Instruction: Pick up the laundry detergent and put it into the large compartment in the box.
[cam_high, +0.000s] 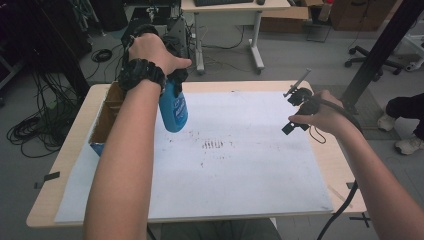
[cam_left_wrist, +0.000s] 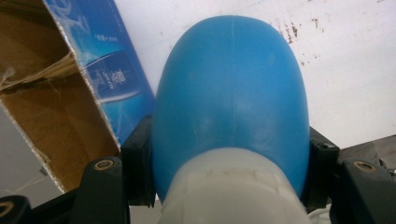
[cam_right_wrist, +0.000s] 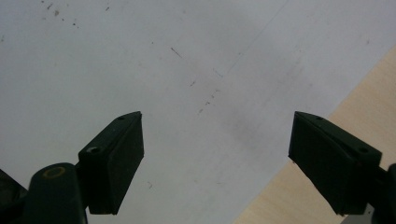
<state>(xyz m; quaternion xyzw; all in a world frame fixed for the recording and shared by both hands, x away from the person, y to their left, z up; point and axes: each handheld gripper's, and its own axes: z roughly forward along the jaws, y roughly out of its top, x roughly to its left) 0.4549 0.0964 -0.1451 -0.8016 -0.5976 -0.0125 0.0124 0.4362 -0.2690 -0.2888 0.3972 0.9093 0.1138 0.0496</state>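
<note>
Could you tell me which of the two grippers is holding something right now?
The left gripper: its jaws clamp the blue spray bottle above the white sheet. The right gripper is open with nothing between its jaws.

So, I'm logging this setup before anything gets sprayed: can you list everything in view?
spray bottle: 1, blue with a white neck, lifted off the table, clamped in the left gripper
cardboard box: 1, brown inside, blue printed outside, open, at the table's left edge
white sheet: 1, with dark specks and smudges, covering most of the table
table: 1, light wood
desk: 1, pale, on the floor beyond
office chair: 1, black base, far right
left gripper: 1, black, shut on the bottle
right gripper: 1, black, open over the sheet, nothing between its jaws
</note>
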